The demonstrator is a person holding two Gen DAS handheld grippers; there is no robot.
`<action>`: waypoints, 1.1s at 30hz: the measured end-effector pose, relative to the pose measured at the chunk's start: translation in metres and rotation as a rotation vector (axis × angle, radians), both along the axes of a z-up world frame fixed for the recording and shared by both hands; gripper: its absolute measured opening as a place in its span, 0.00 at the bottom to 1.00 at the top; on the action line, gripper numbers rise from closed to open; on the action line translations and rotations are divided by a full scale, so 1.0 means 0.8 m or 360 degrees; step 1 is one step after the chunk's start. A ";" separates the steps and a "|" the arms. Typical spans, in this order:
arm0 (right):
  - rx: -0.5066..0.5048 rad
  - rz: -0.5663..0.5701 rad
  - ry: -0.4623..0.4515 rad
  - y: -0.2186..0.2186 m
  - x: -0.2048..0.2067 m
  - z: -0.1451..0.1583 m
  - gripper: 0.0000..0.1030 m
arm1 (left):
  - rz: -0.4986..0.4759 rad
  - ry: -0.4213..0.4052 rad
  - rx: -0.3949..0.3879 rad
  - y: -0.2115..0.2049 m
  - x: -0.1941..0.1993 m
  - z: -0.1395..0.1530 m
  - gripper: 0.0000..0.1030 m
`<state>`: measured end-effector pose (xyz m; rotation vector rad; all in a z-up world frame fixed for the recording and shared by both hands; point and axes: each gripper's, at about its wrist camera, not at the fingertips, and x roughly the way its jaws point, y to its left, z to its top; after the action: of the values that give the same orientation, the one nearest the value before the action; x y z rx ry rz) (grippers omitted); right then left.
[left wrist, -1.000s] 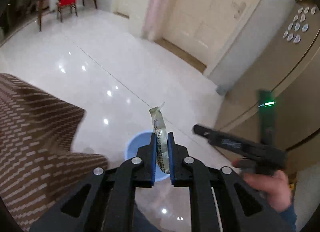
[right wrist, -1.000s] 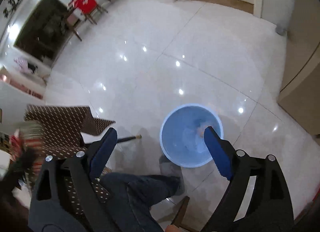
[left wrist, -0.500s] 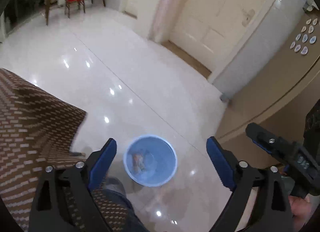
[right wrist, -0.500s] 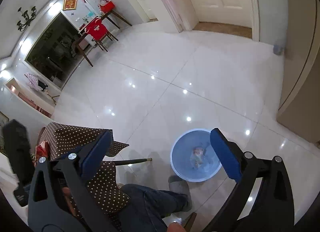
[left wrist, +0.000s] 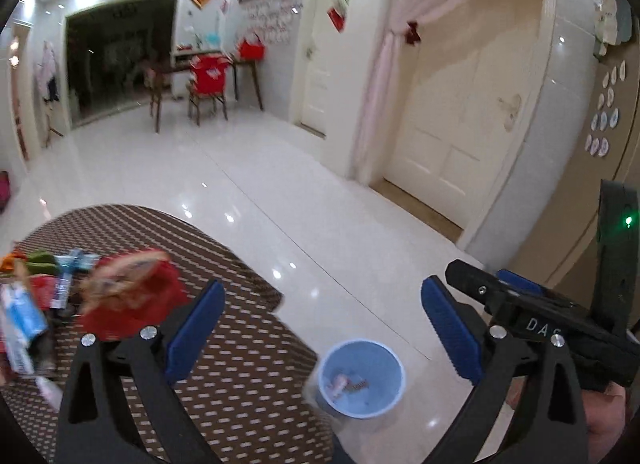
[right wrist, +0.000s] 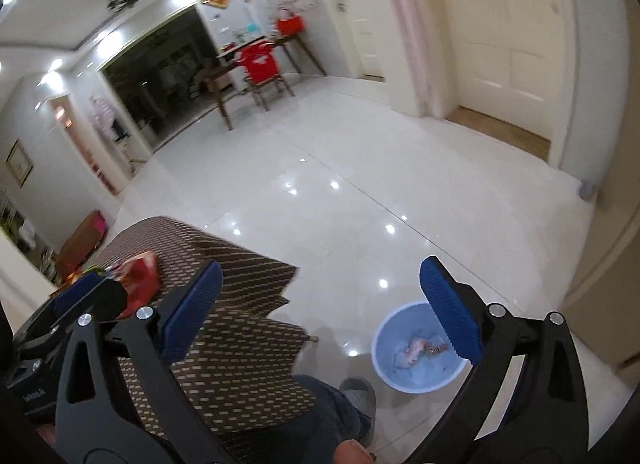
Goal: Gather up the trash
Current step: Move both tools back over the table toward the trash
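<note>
A light blue bin [left wrist: 362,342] stands on the white floor beside the table, with crumpled wrappers [left wrist: 345,383] lying in its bottom. My left gripper [left wrist: 322,288] hangs high above it; its jaws are opening and nothing is between them. The right gripper [right wrist: 322,268] is open and empty too, above the same bin [right wrist: 385,348] and the wrappers [right wrist: 418,348] inside. On the brown patterned tablecloth [left wrist: 240,364] at the left lie a red snack bag [left wrist: 132,296] and several blurred packets [left wrist: 24,316]. The right wrist view shows the red bag [right wrist: 138,280] as well.
A person's trousered leg [right wrist: 320,404] and grey slipper [right wrist: 358,396] are between the table [right wrist: 240,344] and the bin. Glossy tiled floor stretches ahead to a cream door [left wrist: 460,123], a pink curtain [left wrist: 384,83] and a far table with red-covered chairs [left wrist: 208,79].
The left gripper, shut on a wrapper strip over the bin, opened, and the strip now lies in the bin. Both grippers rose and tilted up, bringing the table and room into view.
</note>
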<state>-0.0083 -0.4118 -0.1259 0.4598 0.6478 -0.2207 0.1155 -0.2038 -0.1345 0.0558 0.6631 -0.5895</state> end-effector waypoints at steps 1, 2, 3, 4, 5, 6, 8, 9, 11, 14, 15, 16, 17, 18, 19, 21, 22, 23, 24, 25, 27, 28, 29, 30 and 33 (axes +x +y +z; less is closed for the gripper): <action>-0.0013 0.0023 0.0000 0.008 0.003 0.005 0.94 | 0.0019 -0.0017 -0.0009 0.011 -0.003 0.005 0.94; -0.0024 0.0051 -0.0001 0.017 0.007 0.011 0.94 | 0.0034 -0.0027 -0.0017 0.023 -0.004 0.011 0.94; -0.0034 0.0079 -0.0009 0.025 0.010 0.016 0.94 | 0.0052 -0.0036 -0.0022 0.027 -0.006 0.014 0.94; -0.0046 0.0114 -0.0025 0.037 0.014 0.022 0.94 | 0.0079 -0.0046 -0.0025 0.035 -0.007 0.017 0.94; -0.0055 0.0143 -0.0034 0.046 0.017 0.026 0.94 | 0.0100 -0.0054 -0.0025 0.044 -0.008 0.018 0.94; -0.0064 0.0184 -0.0041 0.058 0.022 0.030 0.94 | 0.0133 -0.0066 -0.0022 0.056 -0.009 0.021 0.94; -0.0069 0.0231 -0.0040 0.075 0.029 0.033 0.94 | 0.0171 -0.0081 -0.0025 0.073 -0.012 0.025 0.94; -0.0067 0.0254 -0.0034 0.086 0.032 0.034 0.94 | 0.0202 -0.0085 -0.0028 0.088 -0.013 0.026 0.94; -0.0059 0.0314 -0.0032 0.109 0.041 0.037 0.94 | 0.0255 -0.0086 -0.0029 0.106 -0.012 0.028 0.94; -0.0084 0.0397 -0.0034 0.140 0.052 0.037 0.94 | 0.0363 -0.0093 -0.0034 0.145 -0.013 0.032 0.94; -0.0088 0.0425 -0.0032 0.151 0.055 0.036 0.94 | 0.0393 -0.0094 -0.0038 0.156 -0.014 0.033 0.94; -0.0090 0.0462 -0.0029 0.163 0.060 0.036 0.94 | 0.0430 -0.0093 -0.0041 0.170 -0.014 0.034 0.94; -0.0093 0.0494 -0.0026 0.175 0.064 0.035 0.94 | 0.0471 -0.0093 -0.0039 0.184 -0.015 0.035 0.94; -0.0095 0.0517 -0.0024 0.183 0.066 0.034 0.94 | 0.0518 -0.0098 -0.0036 0.198 -0.015 0.036 0.94; -0.0094 0.0553 -0.0019 0.195 0.069 0.032 0.94 | 0.0554 -0.0103 -0.0034 0.211 -0.015 0.038 0.94; -0.0094 0.0613 -0.0007 0.214 0.072 0.028 0.94 | 0.0623 -0.0111 -0.0022 0.232 -0.016 0.038 0.94; -0.0102 0.0653 0.0005 0.230 0.077 0.024 0.94 | 0.0671 -0.0109 -0.0009 0.245 -0.017 0.037 0.94; -0.0106 0.0675 0.0014 0.239 0.080 0.023 0.94 | 0.0718 -0.0106 0.0000 0.259 -0.017 0.036 0.94; -0.0110 0.0705 0.0025 0.251 0.084 0.019 0.94 | 0.0747 -0.0105 0.0002 0.270 -0.018 0.034 0.94; -0.0116 0.0744 0.0041 0.265 0.087 0.014 0.94 | 0.0791 -0.0098 0.0003 0.286 -0.019 0.032 0.94; -0.0127 0.0806 0.0065 0.287 0.093 0.008 0.94 | 0.0857 -0.0083 0.0002 0.312 -0.021 0.027 0.94; -0.0130 0.0856 0.0082 0.304 0.098 0.002 0.94 | 0.0892 -0.0074 0.0002 0.326 -0.021 0.024 0.94; -0.0130 0.0896 0.0094 0.314 0.102 -0.002 0.94 | 0.0920 -0.0064 0.0004 0.337 -0.021 0.022 0.94; -0.0132 0.0938 0.0107 0.326 0.105 -0.006 0.94 | 0.0953 -0.0049 0.0012 0.350 -0.021 0.018 0.94; -0.0160 0.1089 0.0156 0.365 0.111 -0.022 0.94 | 0.1020 -0.0023 0.0033 0.378 -0.024 0.009 0.94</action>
<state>0.0807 -0.1195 -0.1438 0.1125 0.8494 0.3739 0.0964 0.0984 -0.1274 -0.1309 0.6296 0.0352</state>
